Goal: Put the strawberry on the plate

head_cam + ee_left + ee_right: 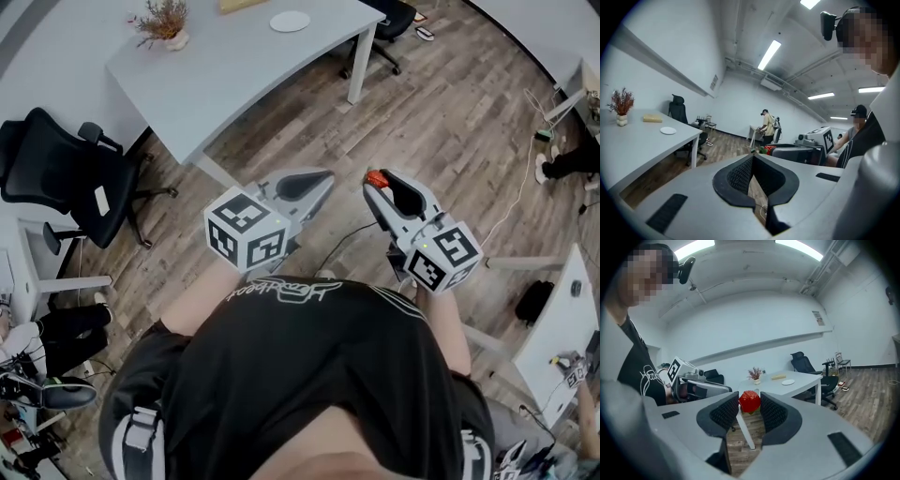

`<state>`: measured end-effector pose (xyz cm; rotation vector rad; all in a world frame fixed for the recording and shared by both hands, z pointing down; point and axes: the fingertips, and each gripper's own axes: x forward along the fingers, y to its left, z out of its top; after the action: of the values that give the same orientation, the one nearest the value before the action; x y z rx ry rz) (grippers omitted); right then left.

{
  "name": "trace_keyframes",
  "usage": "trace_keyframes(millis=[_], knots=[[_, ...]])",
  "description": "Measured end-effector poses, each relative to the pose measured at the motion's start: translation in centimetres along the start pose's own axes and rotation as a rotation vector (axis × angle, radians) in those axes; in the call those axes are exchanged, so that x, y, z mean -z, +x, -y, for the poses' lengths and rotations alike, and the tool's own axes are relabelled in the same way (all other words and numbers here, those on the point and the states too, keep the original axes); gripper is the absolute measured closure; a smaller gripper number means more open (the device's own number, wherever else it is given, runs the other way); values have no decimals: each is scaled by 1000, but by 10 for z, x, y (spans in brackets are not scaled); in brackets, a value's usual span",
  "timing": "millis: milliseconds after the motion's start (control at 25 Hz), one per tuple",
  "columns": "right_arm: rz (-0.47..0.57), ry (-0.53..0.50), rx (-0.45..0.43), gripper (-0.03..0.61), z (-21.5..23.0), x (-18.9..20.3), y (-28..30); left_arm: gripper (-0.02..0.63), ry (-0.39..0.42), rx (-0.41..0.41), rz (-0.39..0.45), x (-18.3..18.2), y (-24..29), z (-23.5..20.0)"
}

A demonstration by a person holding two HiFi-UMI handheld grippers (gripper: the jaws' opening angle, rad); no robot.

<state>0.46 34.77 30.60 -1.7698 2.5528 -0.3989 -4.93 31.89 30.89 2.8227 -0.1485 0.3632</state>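
The right gripper [382, 178] is closed on the strawberry [376, 178]. In the right gripper view the red fruit [749, 401] sits pinched between the two black pads at the jaw tips, well off any surface and held out in front of the person's chest. The left gripper [319, 184] is beside it at about the same height. Its jaws are drawn together with nothing between them, and a strip of wood floor [441, 112] shows in the gap between the two tools. The plate [290, 21] lies on the grey table [244, 75] well ahead, near the far end of the top with bare tabletop all round it. It is apart from the vase of dried flowers [164, 23] at the table's other end. The table's near edge runs diagonally across the head view, with a white table leg [360, 66] below the plate's end. Between that edge and the grippers the floor lies open — only a thin cable [511, 211] trails across it off to the right. A black office chair [56, 173] stands to the left, close to the table's corner, and a second chair [389, 21] sits beyond the leg. A white desk [562, 328] borders the space low on the right.
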Motion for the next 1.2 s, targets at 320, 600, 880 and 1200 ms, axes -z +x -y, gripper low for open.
trace_keyframes(millis=[320, 600, 880, 1200], knots=[[15, -15, -11, 446, 46, -11, -19, 607, -12, -12, 9, -9, 44, 6], [19, -37, -13, 447, 66, -9, -12, 607, -34, 18, 40, -21, 64, -9], [16, -25, 14, 446, 105, -8, 19, 607, -38, 29, 36, -29, 94, -52], [-29, 7, 38, 447, 164, -16, 79, 607, -24, 10, 6, -49, 134, -133]])
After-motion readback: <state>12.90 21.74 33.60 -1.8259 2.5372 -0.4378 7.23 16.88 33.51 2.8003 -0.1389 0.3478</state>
